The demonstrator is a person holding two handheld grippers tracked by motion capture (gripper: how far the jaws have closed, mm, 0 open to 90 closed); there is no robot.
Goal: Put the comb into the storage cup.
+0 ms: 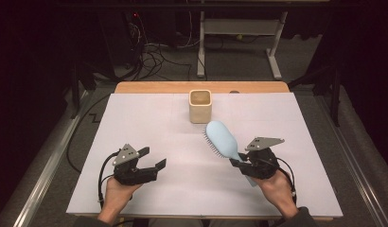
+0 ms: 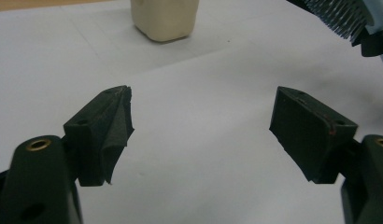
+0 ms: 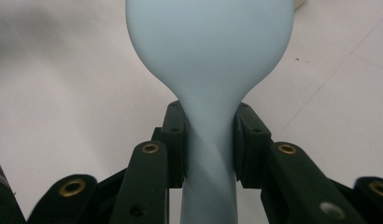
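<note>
We pinch the hairbrush (image 1: 224, 139) by its handle in our right gripper (image 1: 241, 163) above the white table (image 1: 149, 118); our left gripper (image 1: 153, 158) gapes. A cup (image 1: 200, 106) stands beyond, and cables (image 1: 154, 56) litter the dark floor.

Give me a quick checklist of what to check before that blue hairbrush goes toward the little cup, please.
1. Grip on the hairbrush: the right gripper clamps its neck from both sides. Ok.
2. Hairbrush off the table: its head is raised and tilted toward the cup. Ok.
3. Cup upright, mouth open: it stands at the far middle of the table. Ok.
4. Cup free of contents: the inside looks dark. Cannot tell.
5. Path between hairbrush and cup: nothing lies between them. Ok.
6. Left gripper out of the way: open, holding nothing, low at the near left. Ok.
</note>
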